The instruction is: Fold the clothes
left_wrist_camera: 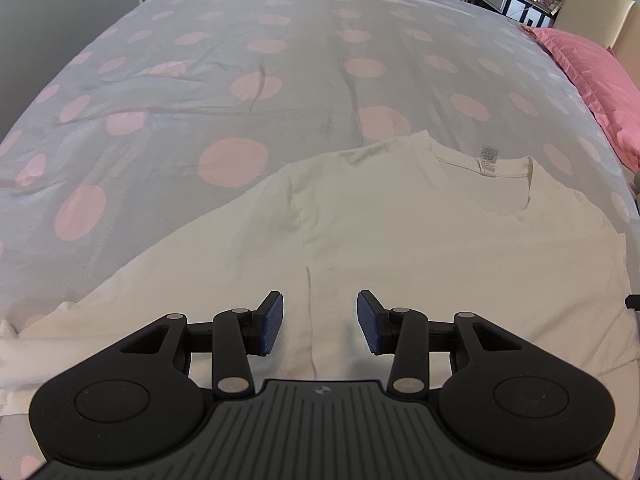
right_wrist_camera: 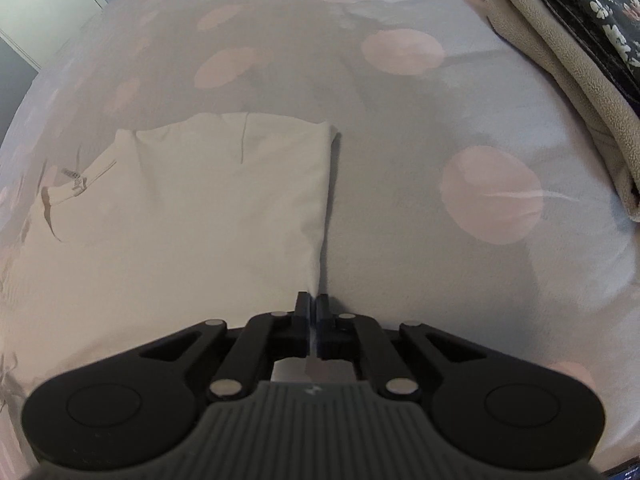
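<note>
A white T-shirt (left_wrist_camera: 400, 240) lies flat on the bed, its neckline and label (left_wrist_camera: 489, 159) toward the far right of the left wrist view. My left gripper (left_wrist_camera: 320, 312) hovers over the shirt's body, open, with nothing between its blue pads (left_wrist_camera: 272, 320). In the right wrist view the T-shirt (right_wrist_camera: 200, 208) fills the left half, and its straight side edge runs down into my right gripper (right_wrist_camera: 313, 300). That gripper's jaws are pressed together on this edge, with a thin strip of white fabric showing between them.
The bed cover (left_wrist_camera: 200, 80) is grey with large pink dots and a few creases. A pink pillow (left_wrist_camera: 592, 76) lies at the far right by a headboard. A stack of folded clothes (right_wrist_camera: 560, 60), beige fleece under dark floral fabric, sits right of the shirt.
</note>
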{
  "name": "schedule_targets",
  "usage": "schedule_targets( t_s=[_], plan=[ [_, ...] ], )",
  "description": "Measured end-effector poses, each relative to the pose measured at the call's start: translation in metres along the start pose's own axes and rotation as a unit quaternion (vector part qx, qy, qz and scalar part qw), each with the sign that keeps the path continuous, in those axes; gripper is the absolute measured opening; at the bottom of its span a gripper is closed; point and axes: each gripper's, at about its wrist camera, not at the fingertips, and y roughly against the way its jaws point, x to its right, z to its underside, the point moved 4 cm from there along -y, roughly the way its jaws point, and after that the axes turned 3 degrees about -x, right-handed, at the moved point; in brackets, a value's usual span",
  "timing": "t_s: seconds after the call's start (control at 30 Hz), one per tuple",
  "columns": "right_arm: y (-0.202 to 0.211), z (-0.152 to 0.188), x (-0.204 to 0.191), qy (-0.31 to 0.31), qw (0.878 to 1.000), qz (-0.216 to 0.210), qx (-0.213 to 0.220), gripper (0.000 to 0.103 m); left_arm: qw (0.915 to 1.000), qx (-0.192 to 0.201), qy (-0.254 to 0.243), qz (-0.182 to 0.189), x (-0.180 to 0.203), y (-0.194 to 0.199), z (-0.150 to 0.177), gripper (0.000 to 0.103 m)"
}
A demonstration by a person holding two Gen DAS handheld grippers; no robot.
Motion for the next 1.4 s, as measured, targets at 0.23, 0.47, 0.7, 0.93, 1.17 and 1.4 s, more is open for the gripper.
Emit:
schedule_targets(
  t_s=[0.23, 0.47, 0.7, 0.93, 1.17, 1.4],
  plan=[
    [0.023, 0.019, 0.005, 0.004, 0.999, -0.048, -0.002, 0.036, 0.9999, 0.011, -0.006, -0.002, -0.005, 0.021, 0.006, 0.039],
    [0.005, 0.049, 0.023, 0.017, 0.999, 0.027, -0.006, 0.000, 0.9998, 0.010, -0.013, -0.009, -0.005, 0.034, 0.018, 0.039],
    [0.032, 0.057, 0.029, -0.009, 0.999, -0.041, 0.007, 0.036, 0.9993, 0.011, -0.032, -0.016, -0.003, 0.047, 0.034, 0.039],
    [0.024, 0.076, 0.021, 0.024, 1.000, -0.011, 0.016, 0.003, 0.9988, 0.014, -0.036, -0.028, -0.007, 0.062, 0.050, 0.039],
    [0.027, 0.076, 0.026, 0.021, 0.999, 0.024, 0.021, 0.000, 0.9984, 0.016, -0.018, -0.051, -0.036, 0.076, 0.070, 0.039],
    [0.049, 0.081, 0.014, 0.011, 0.998, 0.025, 0.049, 0.009, 0.9993, 0.016, -0.011, -0.031, -0.057, 0.079, 0.092, 0.039]
  ],
)
